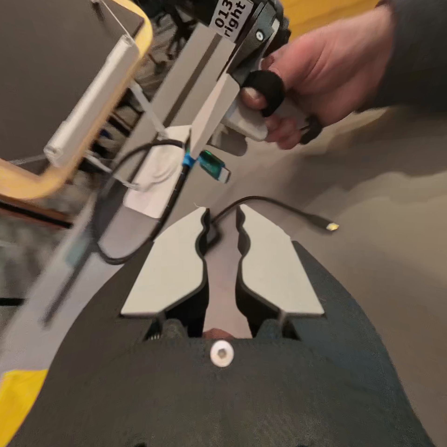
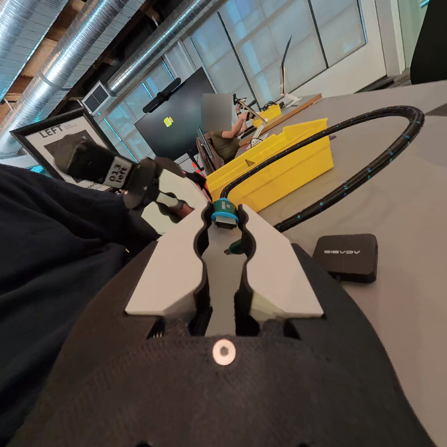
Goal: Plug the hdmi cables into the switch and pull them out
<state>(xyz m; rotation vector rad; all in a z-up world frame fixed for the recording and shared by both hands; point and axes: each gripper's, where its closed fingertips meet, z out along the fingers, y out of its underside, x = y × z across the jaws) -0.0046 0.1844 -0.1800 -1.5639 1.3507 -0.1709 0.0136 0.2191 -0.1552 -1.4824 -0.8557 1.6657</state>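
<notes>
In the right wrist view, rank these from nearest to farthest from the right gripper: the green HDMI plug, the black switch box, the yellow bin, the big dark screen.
1. Green HDMI plug: held between the tips of the right gripper.
2. Black switch box: on the table, just right of the gripper.
3. Yellow bin: farther back on the table, beyond the plug.
4. Big dark screen: at the back of the room, by the windows.

You have two grippers in play: the right gripper (image 2: 224,212) and the left gripper (image 1: 222,209). There are two green HDMI plugs: one (image 2: 225,211) between the right gripper's fingers, the other (image 2: 235,249) lying on the grey table (image 2: 399,217) just nearer. One braided black cable (image 2: 362,169) loops to the right. One black switch box (image 2: 346,256) sits near right. One thin black lead (image 1: 278,205) ends in one small gold plug (image 1: 332,226). Two yellow bins: a near one (image 2: 278,174), a far one (image 2: 268,115).
</notes>
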